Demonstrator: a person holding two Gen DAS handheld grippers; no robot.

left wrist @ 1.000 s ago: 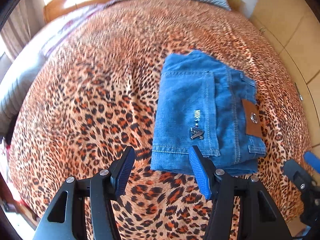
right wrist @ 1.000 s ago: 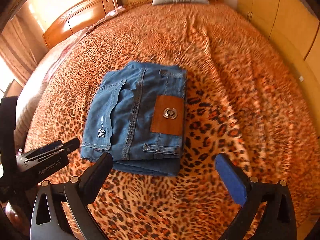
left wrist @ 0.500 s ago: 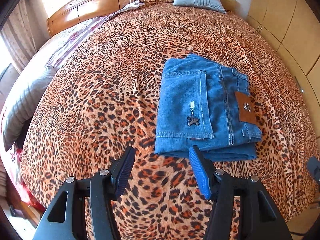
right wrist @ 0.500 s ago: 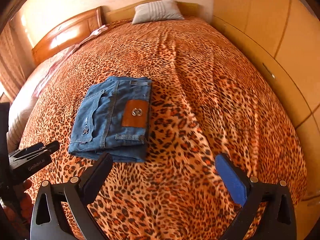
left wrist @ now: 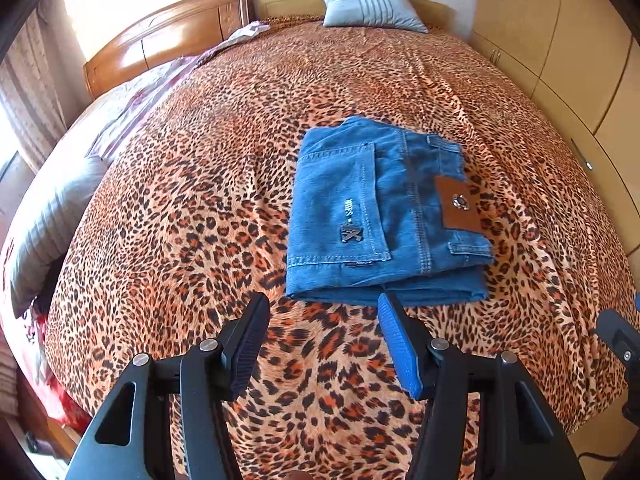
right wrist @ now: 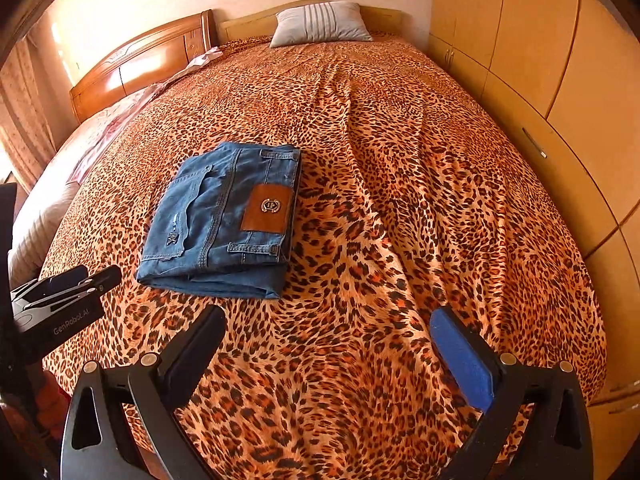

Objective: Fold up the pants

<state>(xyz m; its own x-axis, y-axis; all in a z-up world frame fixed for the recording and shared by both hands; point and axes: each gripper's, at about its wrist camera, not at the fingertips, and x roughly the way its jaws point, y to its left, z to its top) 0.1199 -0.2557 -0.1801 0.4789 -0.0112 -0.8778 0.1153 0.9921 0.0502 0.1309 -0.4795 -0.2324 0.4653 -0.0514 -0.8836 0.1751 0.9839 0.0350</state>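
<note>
Blue denim pants (left wrist: 380, 216) lie folded into a compact rectangle on the leopard-print bedspread (left wrist: 224, 208), brown leather patch facing up. They also show in the right wrist view (right wrist: 224, 220). My left gripper (left wrist: 322, 312) is open and empty, hovering just short of the pants' near edge. My right gripper (right wrist: 328, 324) is wide open and empty, above the bedspread (right wrist: 420, 200) to the right of and nearer than the pants. The left gripper's body (right wrist: 60, 304) shows at the left edge of the right wrist view.
A grey striped pillow (left wrist: 372, 10) lies at the wooden headboard (left wrist: 168, 40). A second bed with grey and floral bedding (left wrist: 60, 200) adjoins on the left. Wooden wardrobe doors (right wrist: 560, 80) run along the right side of the bed.
Both grippers have pulled back and up from the folded pants, so more of the bed and room shows. The pants have not moved. Both grippers stay open.
</note>
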